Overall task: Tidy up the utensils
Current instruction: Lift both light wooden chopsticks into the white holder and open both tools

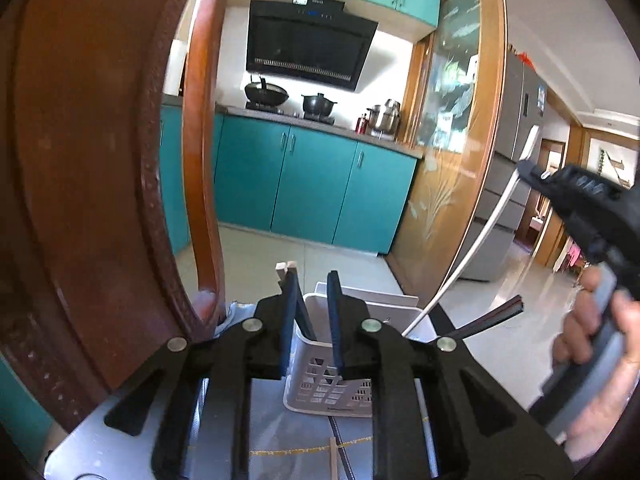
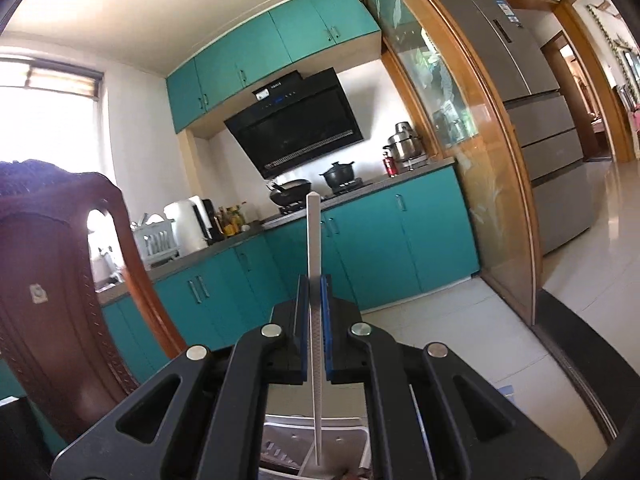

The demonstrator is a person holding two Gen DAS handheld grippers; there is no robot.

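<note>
A white slotted utensil basket (image 1: 320,384) stands on the table just under my left gripper (image 1: 312,276). Its blue pads stand a little apart. A pair of wooden chopsticks (image 1: 286,267) stands in the basket, leaning by the left pad, and the right pad is clear of it. My right gripper (image 2: 315,280) is shut on a long white chopstick (image 2: 313,240) held upright. The lower end of the chopstick reaches down into the basket (image 2: 360,436). In the left wrist view that white chopstick (image 1: 472,248) slants from the right gripper (image 1: 524,172) into the basket.
A carved brown wooden chair (image 1: 100,160) stands close on the left. A dark pair of chopsticks (image 1: 488,316) juts out beside the basket. A wooden stick (image 1: 334,456) and a white one (image 1: 426,432) lie on the table. A hand (image 1: 600,352) holds the right gripper's handle.
</note>
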